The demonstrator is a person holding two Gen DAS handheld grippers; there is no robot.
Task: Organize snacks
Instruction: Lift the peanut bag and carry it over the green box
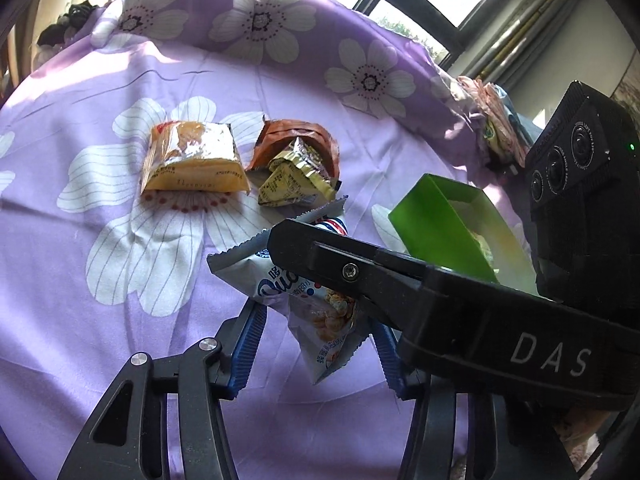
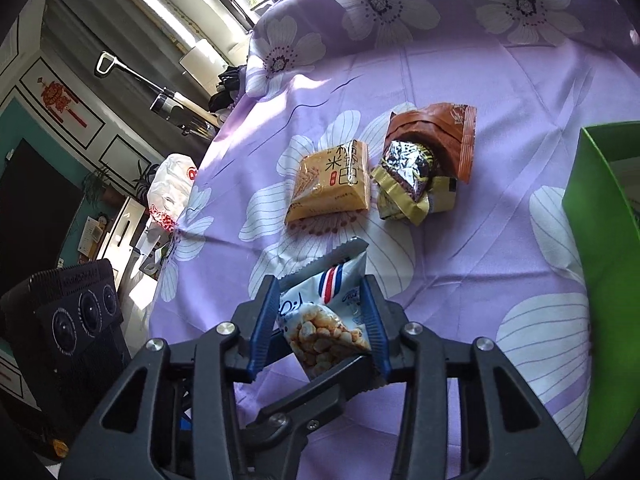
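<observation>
Your right gripper (image 2: 322, 330) is clamped on the white-and-blue snack packet (image 2: 326, 320); both blue pads (image 2: 374, 320) press its sides in the right wrist view. Your left gripper (image 1: 320, 344) also brackets the same packet (image 1: 316, 308). Its blue pads (image 1: 248, 344) stand either side of the crumpled lower end, but you cannot tell from either view whether they press on it. The packet hangs above the purple flowered cloth (image 1: 120, 248), between the two tools.

Note what crowds the work area:

- One finger of the right gripper (image 1: 340, 256) crosses the left wrist view diagonally, covering the upper right part of the packet and the near corner of the green box (image 1: 432, 220).
- The green box (image 2: 600, 240) stands just to the right of the packet, open side up (contents are pale and blurred, not identifiable).
- A yellow snack pack (image 1: 192, 160) lies on the cloth beyond the packet.
- A brown wrapper (image 1: 300, 136) lies beside the yellow pack, with gold-and-silver foil packets (image 1: 296, 180) spilling from its mouth and touching it.
- More packets are heaped at the far right edge of the cloth (image 1: 496, 120).
</observation>
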